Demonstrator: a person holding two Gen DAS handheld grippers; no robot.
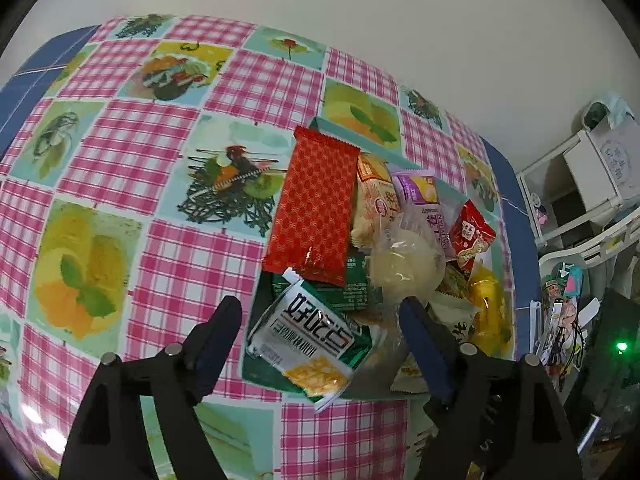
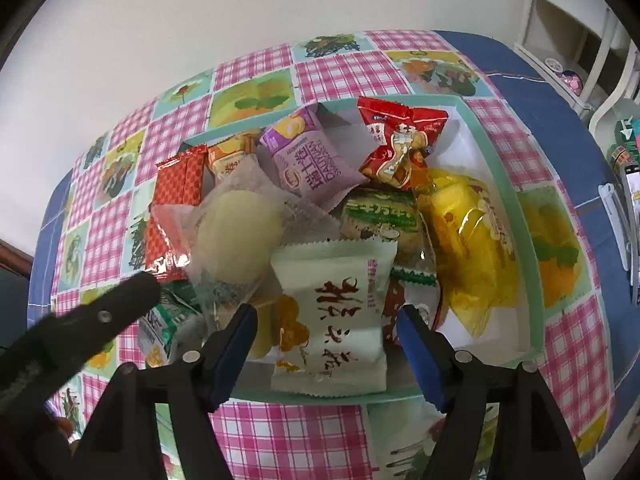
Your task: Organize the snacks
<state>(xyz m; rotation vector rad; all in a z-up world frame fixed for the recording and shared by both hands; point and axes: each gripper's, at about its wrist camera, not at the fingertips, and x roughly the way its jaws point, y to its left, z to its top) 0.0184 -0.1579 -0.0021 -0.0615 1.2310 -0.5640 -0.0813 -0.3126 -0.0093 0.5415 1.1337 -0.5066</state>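
Note:
A mint-green box (image 2: pixel 524 216) on the checked tablecloth is full of snack packets; it also shows in the left wrist view (image 1: pixel 256 360). My left gripper (image 1: pixel 320 312) is open, its jaws either side of a white-and-green corn snack packet (image 1: pixel 310 344) at the box's near left corner. A long red packet (image 1: pixel 316 208) lies along the left side. My right gripper (image 2: pixel 326 320) is open, its jaws either side of a white packet with red characters (image 2: pixel 336 312) at the near wall. A round pale cake (image 2: pixel 236 236), a purple packet (image 2: pixel 308 160), a red peanut packet (image 2: pixel 400 140) and a yellow packet (image 2: pixel 468 240) lie behind.
The table (image 1: pixel 120 184) has a pink checked cloth with fruit pictures and a blue edge (image 2: pixel 532 92). A white wall stands behind. White shelves (image 1: pixel 580 184) and clutter stand off the table's right side. The left gripper's arm (image 2: pixel 80 320) shows at the left of the right wrist view.

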